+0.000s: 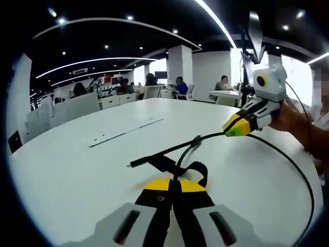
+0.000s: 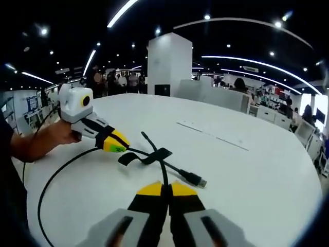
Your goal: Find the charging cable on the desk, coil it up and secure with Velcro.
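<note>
A black charging cable (image 1: 216, 136) lies on the round white table (image 1: 67, 180), its USB plug (image 1: 134, 164) pointing left. My left gripper (image 1: 172, 184) is shut on the cable beside the black Velcro strap (image 1: 198, 172). The right gripper (image 1: 234, 128), held by a hand, pinches the cable further along, and a long loop sweeps round to the right. In the right gripper view my right gripper (image 2: 164, 189) is shut on the cable (image 2: 163, 172), near the plug (image 2: 198, 180) and the strap (image 2: 149, 155). The left gripper (image 2: 115, 143) grips the cable at the left.
A flat white strip (image 1: 123, 131) lies further back on the table, also seen as a strip (image 2: 213, 135) in the right gripper view. Beyond the table's far edge stand a white pillar (image 2: 168, 64), desks, chairs and several seated people.
</note>
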